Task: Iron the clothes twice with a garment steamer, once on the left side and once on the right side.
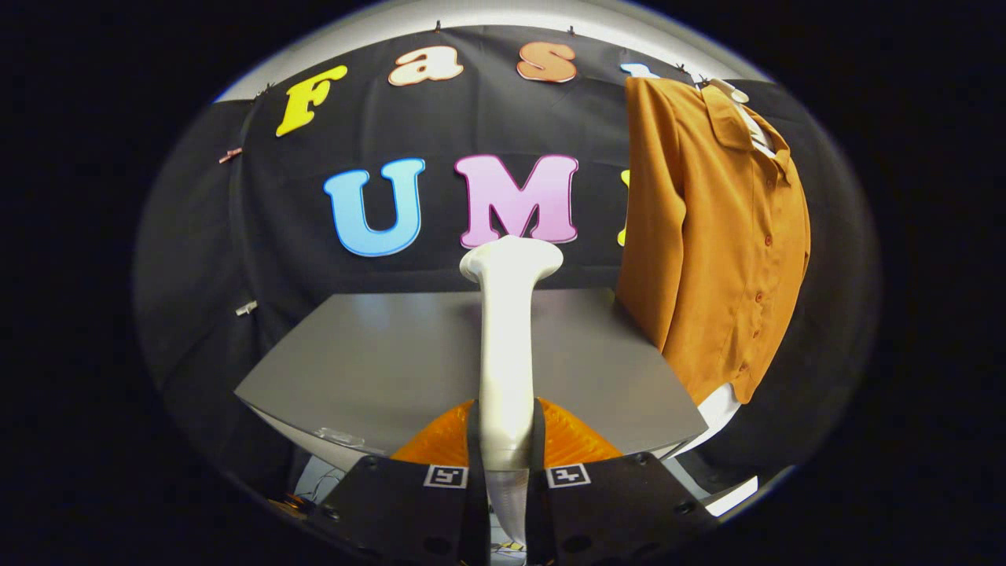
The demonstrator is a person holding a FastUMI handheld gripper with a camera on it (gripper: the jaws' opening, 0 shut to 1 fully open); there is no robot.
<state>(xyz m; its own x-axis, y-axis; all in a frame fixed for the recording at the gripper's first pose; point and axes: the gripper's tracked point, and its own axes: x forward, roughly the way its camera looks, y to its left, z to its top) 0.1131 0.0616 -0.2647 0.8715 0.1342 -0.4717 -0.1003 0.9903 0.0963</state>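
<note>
Garment steamer (507,346): white, upright, its handle clamped between the fingers of the hand-held gripper (507,464), head pointing toward the booth wall.
Shirt (715,236): orange, buttoned, hanging beyond the fingers and off to the right, past the grey tabletop (377,362).
Step in hand: judged to be carrying the steamer to the shirt.
Doing it well: keep the steamer upright, turn its head square to the cloth, start high on one side.

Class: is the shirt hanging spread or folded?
Hanging spread: the shirt drapes full length against the wall, beyond the steamer held in the tongs.
</note>
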